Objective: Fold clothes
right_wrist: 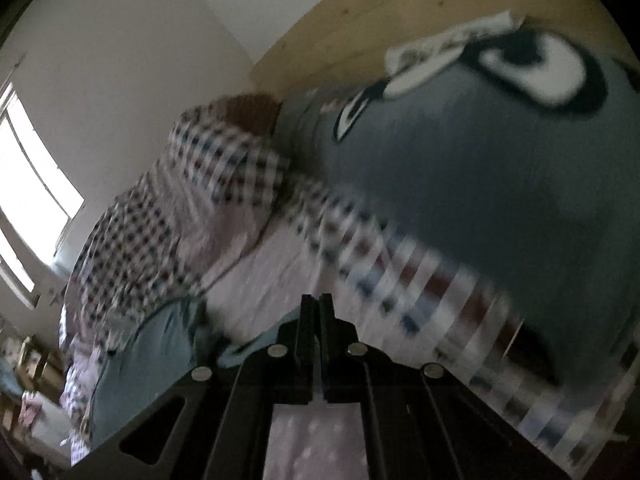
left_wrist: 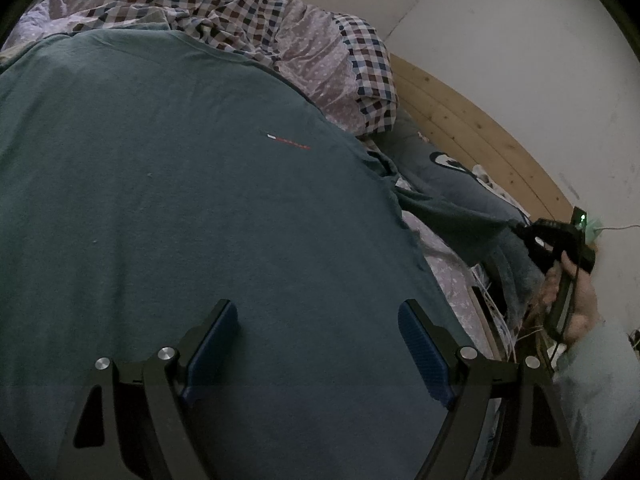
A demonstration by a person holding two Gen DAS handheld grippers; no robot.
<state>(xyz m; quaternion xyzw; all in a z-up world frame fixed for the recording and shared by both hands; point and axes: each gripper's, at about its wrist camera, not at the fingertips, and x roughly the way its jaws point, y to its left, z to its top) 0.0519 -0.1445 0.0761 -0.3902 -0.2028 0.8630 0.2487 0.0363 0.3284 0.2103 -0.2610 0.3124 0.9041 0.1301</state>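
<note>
A teal T-shirt (left_wrist: 180,200) with a small red and white chest logo (left_wrist: 287,142) lies spread flat on the bed and fills most of the left wrist view. My left gripper (left_wrist: 318,308) hovers over its lower part, open, with nothing between the blue pads (left_wrist: 424,352). At the right, the shirt's sleeve (left_wrist: 452,210) is stretched out to my right gripper (left_wrist: 520,229), which a hand (left_wrist: 580,300) holds. In the blurred right wrist view the right gripper (right_wrist: 317,300) has its jaws pressed together, and teal cloth (right_wrist: 152,352) trails off to the left below them.
A checked quilt (left_wrist: 200,4) is bunched at the far side of the bed. A grey pillow with cartoon eyes (right_wrist: 480,168) leans on the wooden headboard (left_wrist: 480,136). White wall lies beyond, with a bright window (right_wrist: 28,184) at the left.
</note>
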